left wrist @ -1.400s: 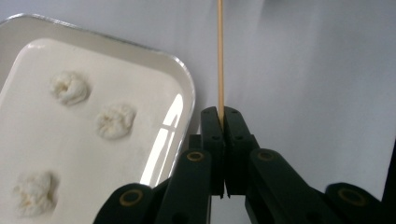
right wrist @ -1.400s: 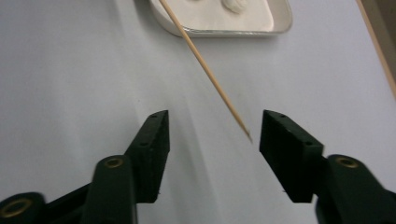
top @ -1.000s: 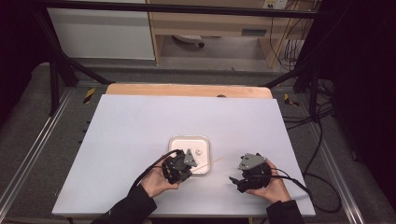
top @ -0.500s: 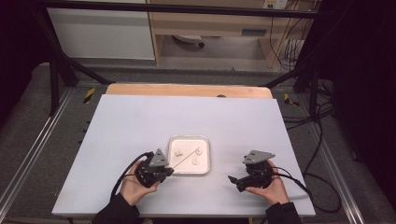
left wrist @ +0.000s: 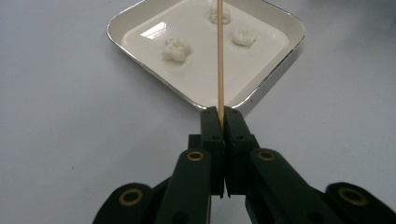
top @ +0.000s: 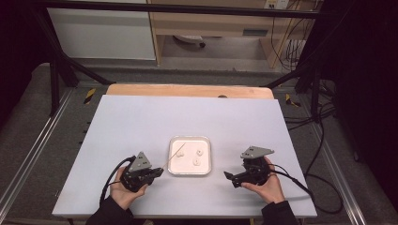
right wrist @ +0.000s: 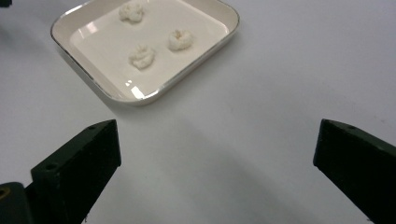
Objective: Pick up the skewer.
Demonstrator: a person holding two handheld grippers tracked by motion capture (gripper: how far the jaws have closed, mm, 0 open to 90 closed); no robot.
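Observation:
A white square tray (top: 185,164) lies near the table's front middle and holds three small white puffed pieces (top: 196,161). My left gripper (top: 159,171) rests just left of the tray, shut on a thin wooden skewer (top: 174,153) that slants up over the tray's left part. In the left gripper view the skewer (left wrist: 220,56) rises from between the closed jaws of the left gripper (left wrist: 221,114), over the tray (left wrist: 261,60) and across one piece. My right gripper (top: 230,179) is open to the right of the tray. The right gripper view shows it (right wrist: 217,140) with nothing between its jaws, short of the tray (right wrist: 107,42).
The white table top (top: 141,122) stretches wide behind and beside the tray. A wooden strip (top: 187,90) runs along its far edge. Metal frame rails (top: 28,159) and loose cables (top: 324,140) flank the table.
My left gripper, with the skewer, has drawn back from over the tray to the left and nearer the person. The right gripper has shifted slightly right.

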